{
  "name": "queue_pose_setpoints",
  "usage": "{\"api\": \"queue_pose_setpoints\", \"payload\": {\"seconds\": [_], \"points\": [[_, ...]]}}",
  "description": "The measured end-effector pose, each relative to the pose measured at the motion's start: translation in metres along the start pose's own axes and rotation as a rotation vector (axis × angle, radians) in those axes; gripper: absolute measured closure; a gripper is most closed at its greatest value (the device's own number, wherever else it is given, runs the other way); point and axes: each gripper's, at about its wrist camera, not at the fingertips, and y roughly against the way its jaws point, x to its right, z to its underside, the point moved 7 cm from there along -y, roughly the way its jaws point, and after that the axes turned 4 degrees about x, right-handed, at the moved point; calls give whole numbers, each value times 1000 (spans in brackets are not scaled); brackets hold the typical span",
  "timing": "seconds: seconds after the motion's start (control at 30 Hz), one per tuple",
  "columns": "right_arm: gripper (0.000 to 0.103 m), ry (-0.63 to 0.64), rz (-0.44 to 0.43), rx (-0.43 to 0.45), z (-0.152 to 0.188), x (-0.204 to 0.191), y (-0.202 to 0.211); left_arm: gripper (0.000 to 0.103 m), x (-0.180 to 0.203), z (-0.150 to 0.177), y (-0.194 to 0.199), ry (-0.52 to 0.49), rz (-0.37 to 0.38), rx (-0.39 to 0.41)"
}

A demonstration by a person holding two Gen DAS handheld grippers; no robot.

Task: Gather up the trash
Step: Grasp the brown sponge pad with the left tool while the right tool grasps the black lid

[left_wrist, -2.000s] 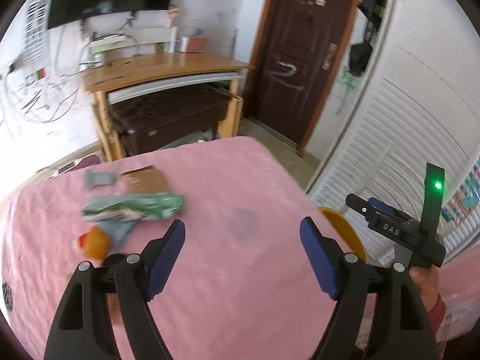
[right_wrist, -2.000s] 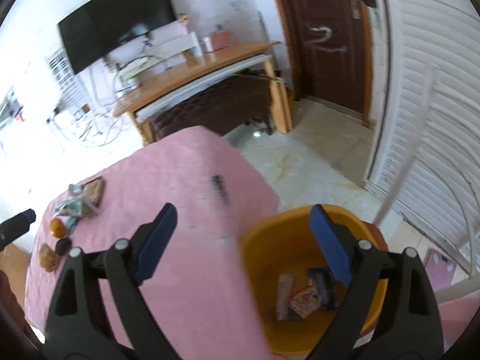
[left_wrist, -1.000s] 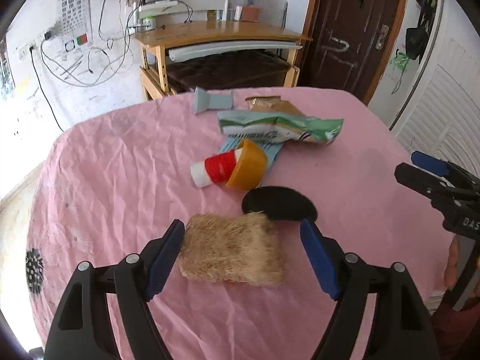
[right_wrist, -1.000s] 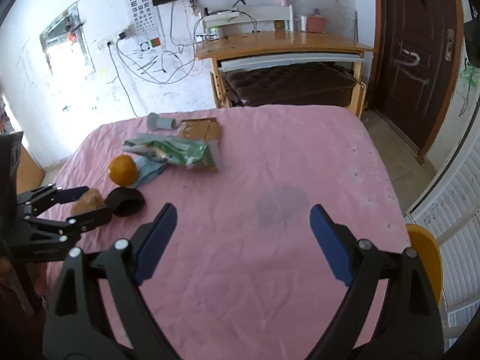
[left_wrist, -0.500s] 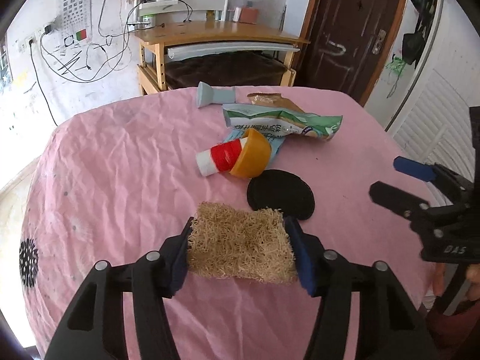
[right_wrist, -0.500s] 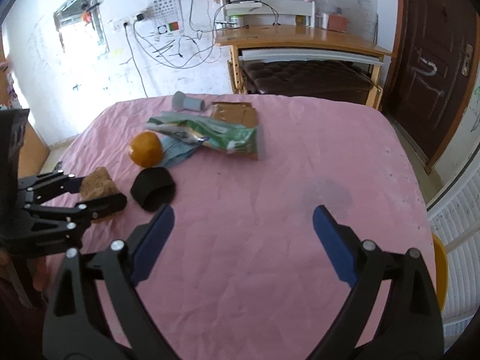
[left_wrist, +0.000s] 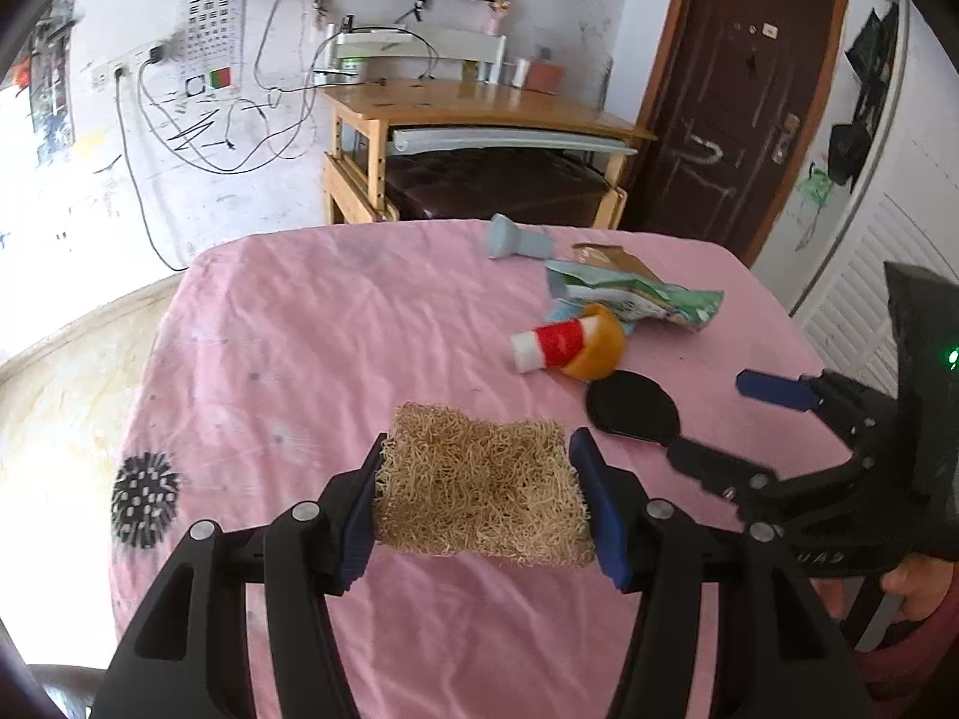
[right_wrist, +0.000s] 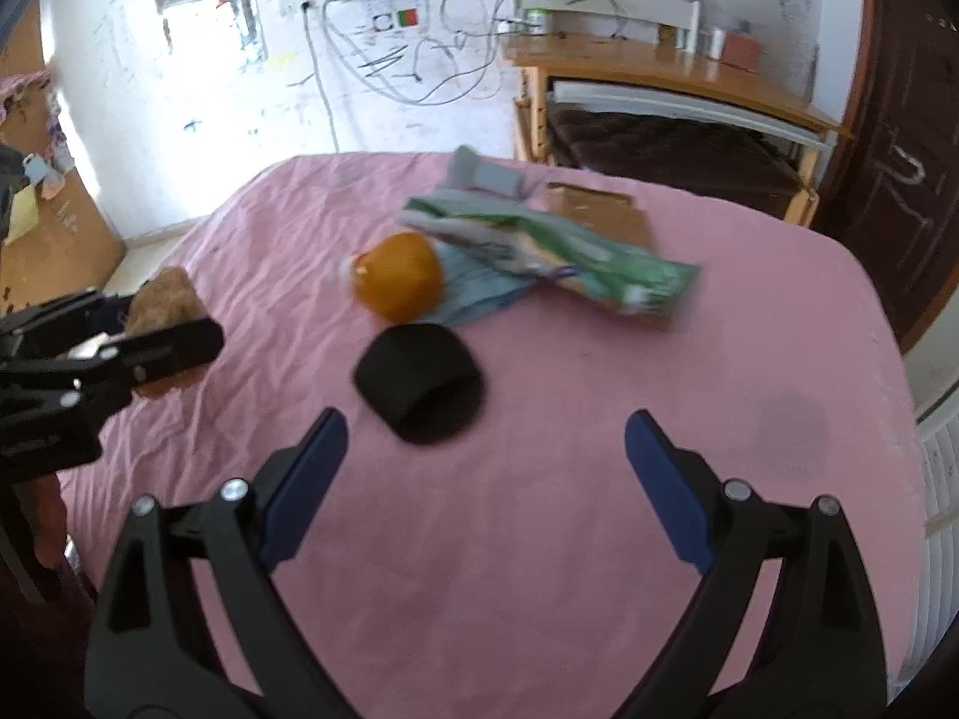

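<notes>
Left gripper (left_wrist: 476, 494) clamped on tan fibrous scrub pad (left_wrist: 479, 485), blue fingers (left_wrist: 590, 503) pressed into both short edges; pad at near part of pink tabletop (left_wrist: 287, 329), seemingly just lifted off cloth

Right gripper (right_wrist: 479, 467) empty, fingers (right_wrist: 665, 479) spread wide, angled down at black round lid (right_wrist: 419, 383) just ahead

Step in hand, by judgement: pad secured, lid next

Beyond lid: orange cup (right_wrist: 398, 284) on its side, red-and-white roll (left_wrist: 551, 344) poking from its mouth; then green wrapper (right_wrist: 551, 251), brown card (right_wrist: 599, 213), grey-blue piece (right_wrist: 485, 174) at far edge

Next move likely: lower right fingers astride lid, close; carry pad to bin, not in view here

Lid flat and low: risk of pinching cloth
</notes>
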Motion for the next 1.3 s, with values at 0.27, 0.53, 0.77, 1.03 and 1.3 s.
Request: {"api": "queue_pose_setpoints", "payload": {"seconds": [0.27, 0.53, 0.77, 1.03, 1.3], "points": [[13, 31, -13, -45, -10, -22, -27, 48, -25, 2, 6, 47, -4, 20], [13, 41, 18, -89, -12, -23, -40, 48, -22, 6, 4, 37, 22, 22], [44, 55, 28, -71, -14, -25, -35, 48, -23, 6, 4, 40, 22, 25], [62, 48, 27, -67, -12, -19, -28, 48, -21, 8, 1, 33, 23, 18], [63, 20, 43, -38, -5, -7, -9, 48, -20, 8, 1, 38, 24, 23]]}}
